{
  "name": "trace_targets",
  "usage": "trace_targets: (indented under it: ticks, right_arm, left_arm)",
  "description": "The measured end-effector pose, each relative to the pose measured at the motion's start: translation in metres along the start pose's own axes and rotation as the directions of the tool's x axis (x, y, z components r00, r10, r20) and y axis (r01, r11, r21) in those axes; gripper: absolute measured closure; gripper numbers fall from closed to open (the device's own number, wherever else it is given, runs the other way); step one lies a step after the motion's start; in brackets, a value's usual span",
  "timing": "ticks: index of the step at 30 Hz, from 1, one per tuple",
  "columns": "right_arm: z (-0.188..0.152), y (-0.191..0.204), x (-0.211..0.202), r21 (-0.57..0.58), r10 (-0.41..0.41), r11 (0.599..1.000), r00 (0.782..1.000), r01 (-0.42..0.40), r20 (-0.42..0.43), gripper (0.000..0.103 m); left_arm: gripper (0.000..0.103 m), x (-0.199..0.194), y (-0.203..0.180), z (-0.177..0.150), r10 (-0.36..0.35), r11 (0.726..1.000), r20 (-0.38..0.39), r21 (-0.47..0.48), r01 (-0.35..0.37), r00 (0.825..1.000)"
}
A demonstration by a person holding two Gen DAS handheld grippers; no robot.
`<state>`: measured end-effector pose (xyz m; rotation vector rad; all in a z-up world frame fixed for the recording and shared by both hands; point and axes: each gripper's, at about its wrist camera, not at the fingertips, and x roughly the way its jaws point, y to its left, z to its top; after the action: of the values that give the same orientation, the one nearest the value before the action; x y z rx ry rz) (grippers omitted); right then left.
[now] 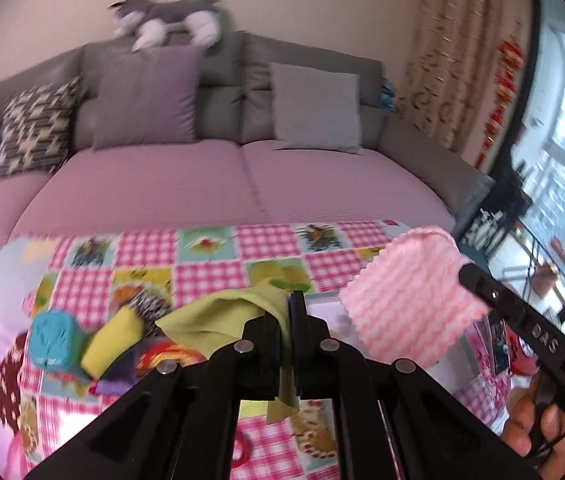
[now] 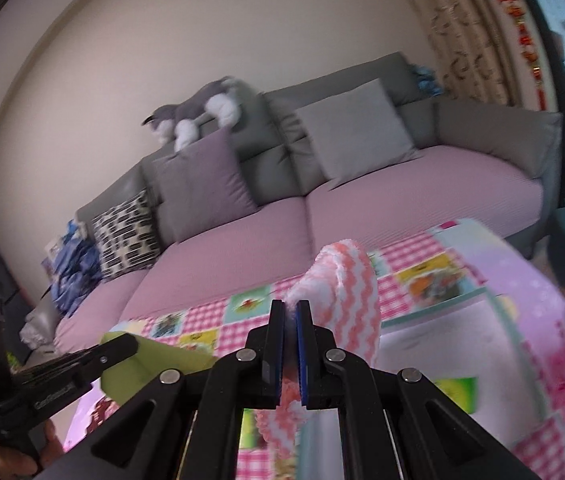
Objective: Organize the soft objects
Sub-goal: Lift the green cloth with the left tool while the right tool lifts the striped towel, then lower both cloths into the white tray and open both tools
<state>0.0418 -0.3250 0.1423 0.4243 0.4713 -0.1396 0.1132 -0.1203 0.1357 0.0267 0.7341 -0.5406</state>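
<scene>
The left tool (image 1: 288,344) is clamped on a yellow-green cloth (image 1: 218,316), which drapes over its fingers and hangs down between them, lifted above the counter (image 1: 210,276). The right tool (image 2: 290,354) pinches a pink-and-white fluffy cloth (image 2: 342,292), its jaws nearly together with the fabric bunched in the narrow gap; the cloth stands up past the fingertips and also spills below them. In the left wrist view that same pink cloth is held near the counter's right edge, above a white box-like thing too blurred to identify.

The counter is covered with a pink gingham patchwork cover. Toward its left edge lie a teal soft block (image 1: 51,340), a yellow soft piece (image 1: 112,344) just beside it, and a black-and-white striped item (image 1: 148,304) touching the yellow one.

Beyond the counter's far edge stands a sofa (image 1: 154,188) with pink seats and grey backs, carrying several cushions. A grey-and-white plush dog (image 1: 170,20) lies along its top.
</scene>
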Motion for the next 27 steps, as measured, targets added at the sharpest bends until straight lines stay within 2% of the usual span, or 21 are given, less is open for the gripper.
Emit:
trace_targets:
  ticks: [8,13,18,27]
  right_arm:
    - [0.013,-0.055,0.004,0.000,-0.136,0.991,0.991,0.136,-0.006,0.097]
    - [0.019,-0.095,0.016,-0.007,-0.212,0.977,0.977,0.212,-0.033,0.097]
    - [0.015,-0.132,0.044,-0.007,-0.248,0.969,0.962,0.249,-0.114,0.097]
    - [-0.029,-0.163,0.100,0.009,-0.232,0.969,0.926,0.246,-0.298,0.097]
  left_arm:
    - [0.099,0.046,-0.074,0.004,-0.090,0.983,-0.033,0.160,0.094,0.995]
    - [0.100,0.092,-0.111,-0.007,-0.143,0.968,-0.102,0.193,0.160,0.984]
    - [0.100,0.135,-0.126,-0.024,-0.167,0.959,-0.166,0.202,0.199,0.972]
    - [0.100,0.199,-0.119,-0.047,-0.141,0.972,-0.283,0.141,0.187,0.949]
